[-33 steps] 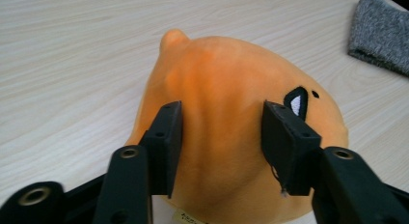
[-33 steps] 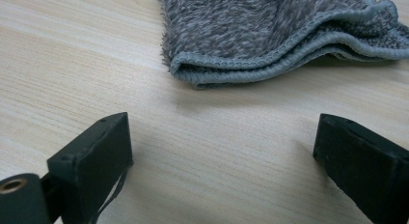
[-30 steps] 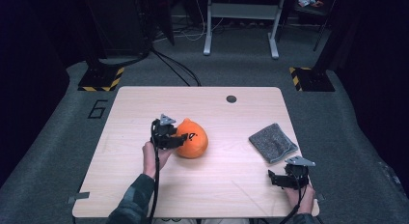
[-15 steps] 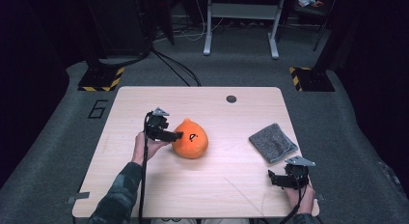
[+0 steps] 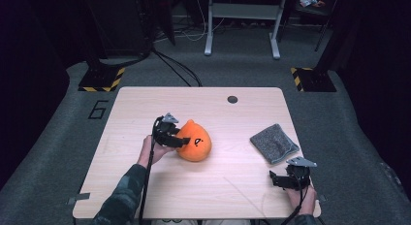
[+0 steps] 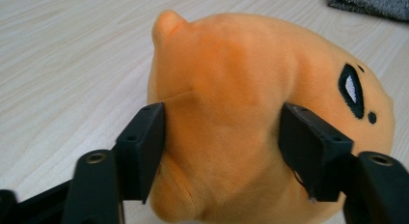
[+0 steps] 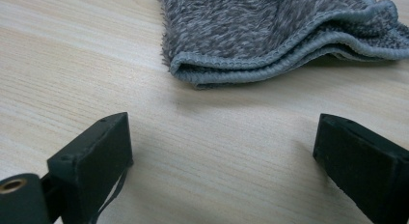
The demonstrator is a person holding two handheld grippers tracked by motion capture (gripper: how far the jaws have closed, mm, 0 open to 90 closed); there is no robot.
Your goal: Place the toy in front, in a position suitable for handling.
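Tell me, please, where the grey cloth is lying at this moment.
In the high view the folded grey cloth lies on the table's right side, just beyond the right gripper.

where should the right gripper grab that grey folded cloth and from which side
Best bet is the folded edge of the grey cloth nearest the right gripper. That edge lies doubled and raised a little off the table, so one jaw could likely slide under while the other closes on top. Come in low from the person's side, where the open jaws already face it with bare table between.
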